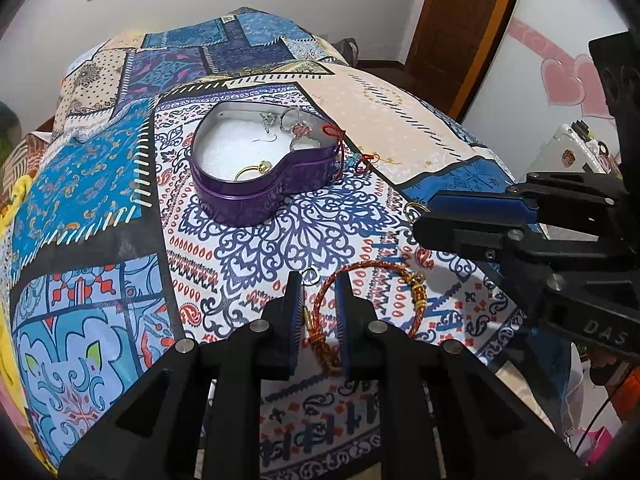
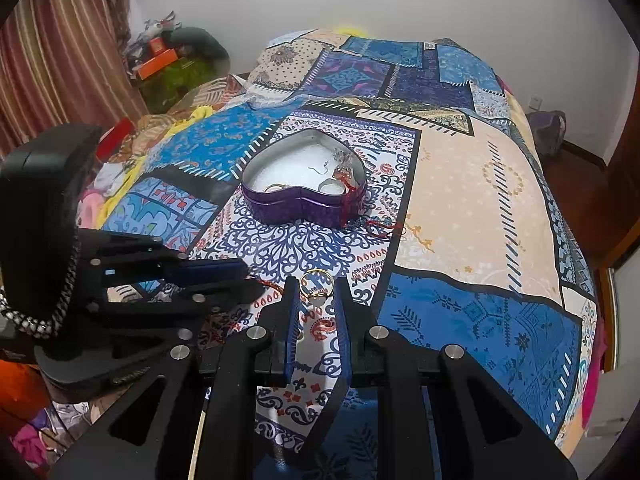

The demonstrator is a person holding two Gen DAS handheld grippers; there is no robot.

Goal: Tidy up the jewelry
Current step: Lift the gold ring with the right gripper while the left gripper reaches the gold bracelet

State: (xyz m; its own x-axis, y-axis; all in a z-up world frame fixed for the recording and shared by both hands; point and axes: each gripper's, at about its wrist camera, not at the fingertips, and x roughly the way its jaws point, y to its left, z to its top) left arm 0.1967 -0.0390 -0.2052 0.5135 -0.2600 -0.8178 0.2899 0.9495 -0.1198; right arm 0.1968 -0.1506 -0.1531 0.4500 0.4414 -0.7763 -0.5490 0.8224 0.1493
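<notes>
A purple heart-shaped tin (image 1: pixel 256 196) stands open on the patterned bedspread, with a gold ring (image 1: pixel 250 171), earrings and a red cord (image 1: pixel 340 140) draped over its rim. It also shows in the right wrist view (image 2: pixel 304 208). My left gripper (image 1: pixel 318 280) is open, its fingers astride one end of a red-and-gold braided bracelet (image 1: pixel 372 268) lying on the cloth, beside a small silver ring (image 1: pixel 310 275). My right gripper (image 2: pixel 316 284) is open, its fingers on either side of a gold ring (image 2: pixel 317 283) on the cloth.
The patterned bedspread (image 2: pixel 480 200) covers the whole bed. The right gripper shows in the left wrist view (image 1: pixel 472 216) close to the bracelet's right. A wooden door (image 1: pixel 460 20) and a striped curtain (image 2: pixel 60 40) stand beyond the bed.
</notes>
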